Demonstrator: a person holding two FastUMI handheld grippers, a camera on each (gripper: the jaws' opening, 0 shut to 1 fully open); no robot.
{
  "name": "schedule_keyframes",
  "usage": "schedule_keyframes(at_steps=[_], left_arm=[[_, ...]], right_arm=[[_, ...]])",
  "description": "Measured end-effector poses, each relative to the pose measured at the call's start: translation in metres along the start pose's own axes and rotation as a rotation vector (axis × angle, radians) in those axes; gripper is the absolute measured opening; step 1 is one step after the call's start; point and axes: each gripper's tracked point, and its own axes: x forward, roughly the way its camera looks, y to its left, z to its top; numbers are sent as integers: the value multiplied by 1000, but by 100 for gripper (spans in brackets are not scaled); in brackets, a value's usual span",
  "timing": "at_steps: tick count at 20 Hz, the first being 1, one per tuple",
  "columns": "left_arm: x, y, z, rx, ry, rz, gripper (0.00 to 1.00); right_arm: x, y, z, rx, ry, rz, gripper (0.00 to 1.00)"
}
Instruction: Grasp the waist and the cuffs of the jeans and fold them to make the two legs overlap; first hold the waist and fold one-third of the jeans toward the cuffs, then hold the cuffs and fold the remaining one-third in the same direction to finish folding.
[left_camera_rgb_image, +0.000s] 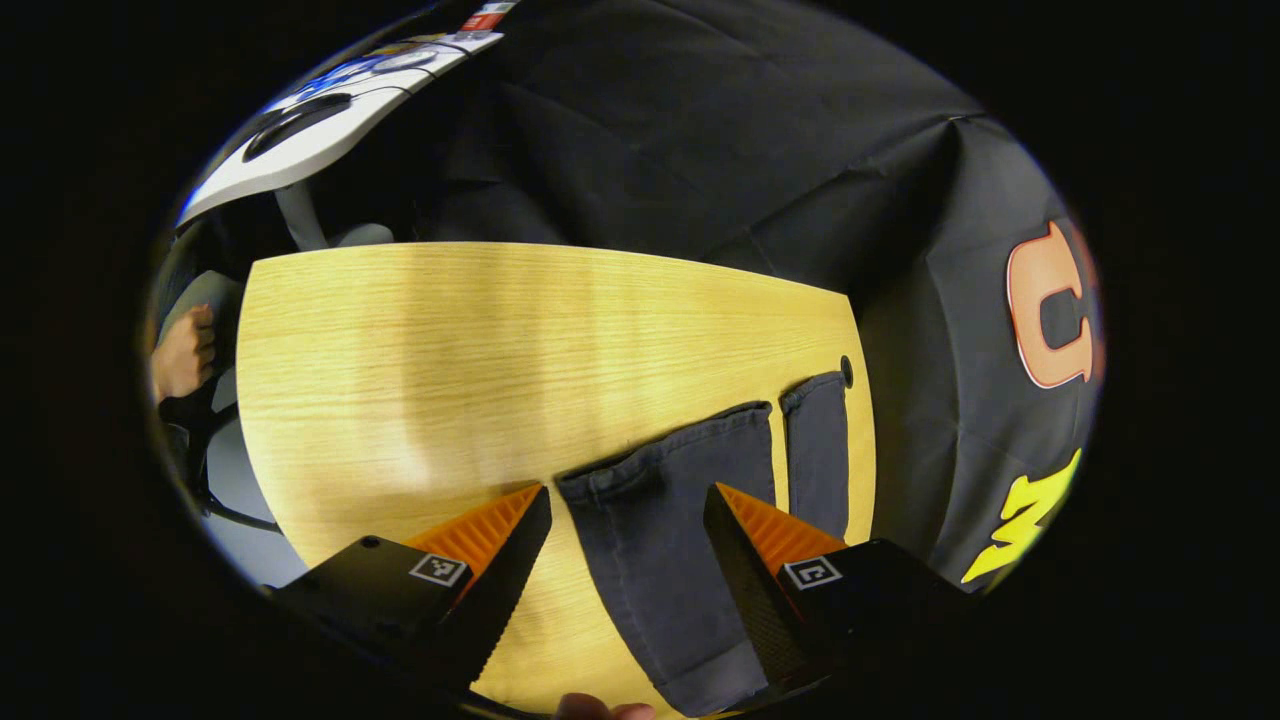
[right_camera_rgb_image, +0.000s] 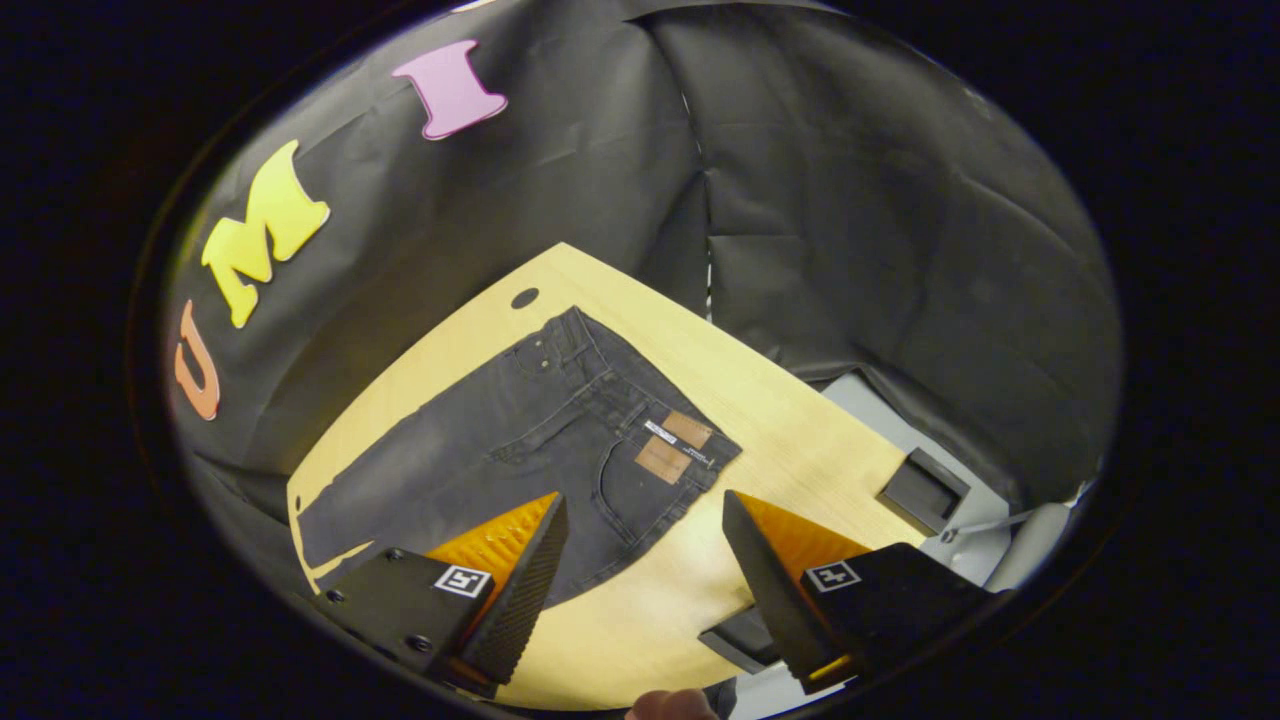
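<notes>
Dark grey jeans lie flat on a light wooden table. In the left gripper view I see their two legs (left_camera_rgb_image: 670, 520) side by side, cuffs pointing away, the near cuff (left_camera_rgb_image: 665, 455) and the far cuff (left_camera_rgb_image: 815, 388) close to the table's right edge. My left gripper (left_camera_rgb_image: 627, 525) hovers open above the near leg, holding nothing. In the right gripper view the waist end (right_camera_rgb_image: 610, 440) with paper tags (right_camera_rgb_image: 675, 448) lies ahead. Above its near edge my right gripper (right_camera_rgb_image: 645, 545) is open and empty.
The table (left_camera_rgb_image: 420, 360) has a small round hole (left_camera_rgb_image: 847, 371) near the cuffs. A white desk (left_camera_rgb_image: 320, 120) and a person's hand (left_camera_rgb_image: 185, 352) sit beyond the left edge. Dark boxes (right_camera_rgb_image: 922, 490) lie past the table's right side. Black cloth walls surround the booth.
</notes>
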Motion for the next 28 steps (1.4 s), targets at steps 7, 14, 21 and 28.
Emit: schedule_keyframes(at_steps=[7,14,21,28], left_arm=[[12,-10,6,37,14,8,99],[14,-7,8,-28,29,11,83],[14,-8,10,-50,27,3,79],[22,-7,12,4,41,38,64]], right_arm=[[32,-6,-1,146,90,26,98],[67,-35,-2,398,193,-1,92],[94,-42,22,449,177,25,92],[109,-36,19,330,214,-46,68]])
